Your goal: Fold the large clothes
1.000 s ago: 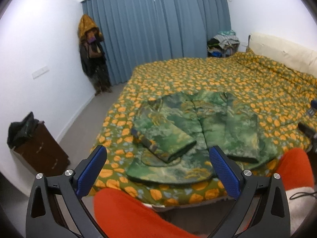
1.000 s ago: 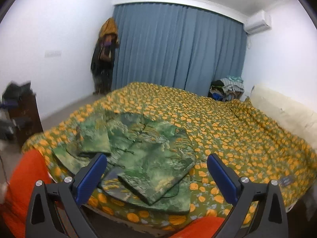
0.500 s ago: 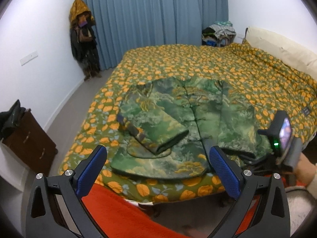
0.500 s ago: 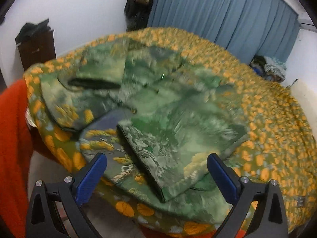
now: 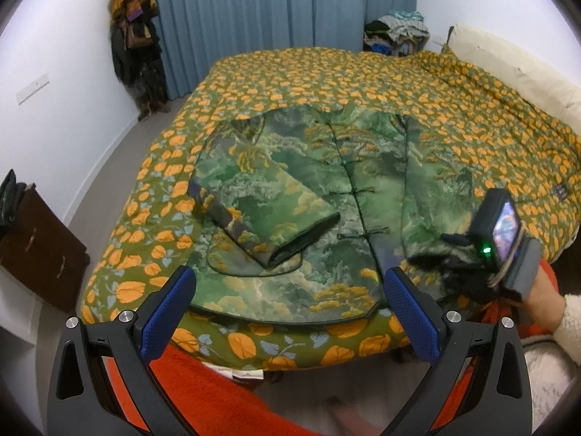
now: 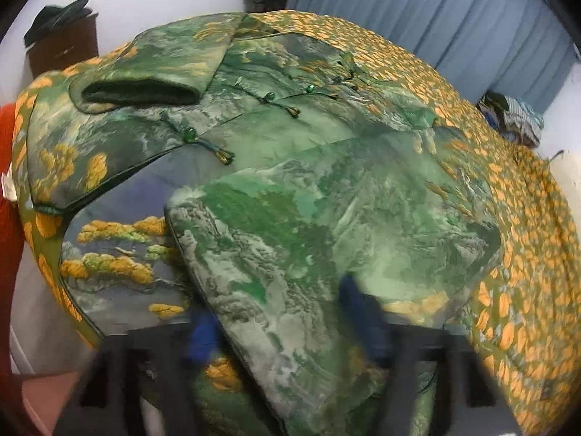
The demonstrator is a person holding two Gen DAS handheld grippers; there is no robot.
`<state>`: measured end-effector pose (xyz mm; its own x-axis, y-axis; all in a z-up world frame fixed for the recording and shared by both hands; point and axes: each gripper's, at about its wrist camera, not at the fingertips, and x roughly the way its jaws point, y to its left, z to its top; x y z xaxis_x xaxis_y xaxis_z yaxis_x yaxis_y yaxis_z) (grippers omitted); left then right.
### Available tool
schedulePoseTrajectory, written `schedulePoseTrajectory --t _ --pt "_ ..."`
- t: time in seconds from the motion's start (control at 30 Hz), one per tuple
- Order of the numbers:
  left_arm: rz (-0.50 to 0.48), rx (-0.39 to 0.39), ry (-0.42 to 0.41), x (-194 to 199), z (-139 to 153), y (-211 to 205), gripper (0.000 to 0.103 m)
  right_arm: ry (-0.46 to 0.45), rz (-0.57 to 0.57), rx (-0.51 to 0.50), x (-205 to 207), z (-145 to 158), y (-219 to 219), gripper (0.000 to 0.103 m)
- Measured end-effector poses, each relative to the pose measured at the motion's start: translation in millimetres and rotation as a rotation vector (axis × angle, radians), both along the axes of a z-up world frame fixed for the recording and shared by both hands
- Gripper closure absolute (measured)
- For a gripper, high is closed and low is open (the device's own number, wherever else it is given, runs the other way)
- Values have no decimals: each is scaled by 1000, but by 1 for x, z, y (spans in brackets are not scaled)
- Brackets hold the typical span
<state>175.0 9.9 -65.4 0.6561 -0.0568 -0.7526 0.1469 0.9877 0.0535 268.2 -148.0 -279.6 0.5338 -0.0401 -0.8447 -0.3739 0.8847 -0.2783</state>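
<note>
The green patterned jacket [image 5: 326,196] lies flat near the foot of the bed [image 5: 472,116], both sleeves already folded across its front. The left gripper [image 5: 290,312] hangs short of the hem, jaws apart and empty. The right gripper [image 6: 287,330] is closing its jaws on the right sleeve [image 6: 326,254], so the body folds remain.

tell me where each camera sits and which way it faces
Left wrist: on the left tool, open, angled down from the bed's foot at the green landscape-print padded jacket; the right tool and a cream sleeve show.
Right wrist: on the right tool, jaws closing around the jacket's near folded sleeve.
Shared: jacket, orange-leaf bedspread.
</note>
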Motion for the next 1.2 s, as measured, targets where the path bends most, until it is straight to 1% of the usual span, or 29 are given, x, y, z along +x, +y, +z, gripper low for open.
schedulePoseTrajectory --t 0.03,0.1,0.17,0.23,0.33,0.4,0.5,0.57,0.7,0.8,0.87,0.93,1.03,1.07,1.1,1.13,1.17,1.2 --pt "2 1 6 2 -2 1 0 -15 -10 13 -2 6 0 85" --pt "10 7 14 6 -4 3 0 -65 -41 25 -6 25 -2 94" --pt "15 11 15 9 -6 4 0 -117 -94 93 -9 54 -14 94" --pt "21 7 16 13 -7 8 0 -193 -192 175 -14 95 -39 94" --pt "23 -4 19 20 -9 11 0 -292 -305 252 -20 141 -79 94" --pt "24 -2 19 26 -9 12 0 -348 -377 279 -24 166 -110 94" --pt "33 -2 18 34 -10 16 0 -401 -479 279 -23 189 -151 94" --pt "39 -13 10 37 -8 20 0 -419 -556 272 -21 193 -182 94" --pt "52 -17 -20 41 -5 27 0 -417 -680 270 -19 188 -236 94" --pt "51 -22 -25 45 -6 30 0 -398 -792 299 -21 174 -283 94" --pt "41 -20 -16 48 -11 30 0 -361 -873 322 -23 155 -311 94" --pt "20 -8 10 53 -18 29 0 -315 -980 391 -28 132 -344 94" --pt "-6 23 51 60 -29 24 0 -266 -1080 449 -37 102 -377 94" --pt "-9 30 58 62 -31 23 0 -244 -1100 464 -39 91 -385 93" --pt "-13 35 64 63 -33 22 0 -229 -1118 478 -40 83 -390 89" --pt "-22 39 70 66 -36 22 0 -219 -1146 495 -43 75 -394 88" --pt "-28 40 70 68 -37 22 0 -213 -1168 506 -45 69 -399 82" --pt "-35 42 69 70 -38 22 0 -205 -1187 510 -47 65 -402 74"
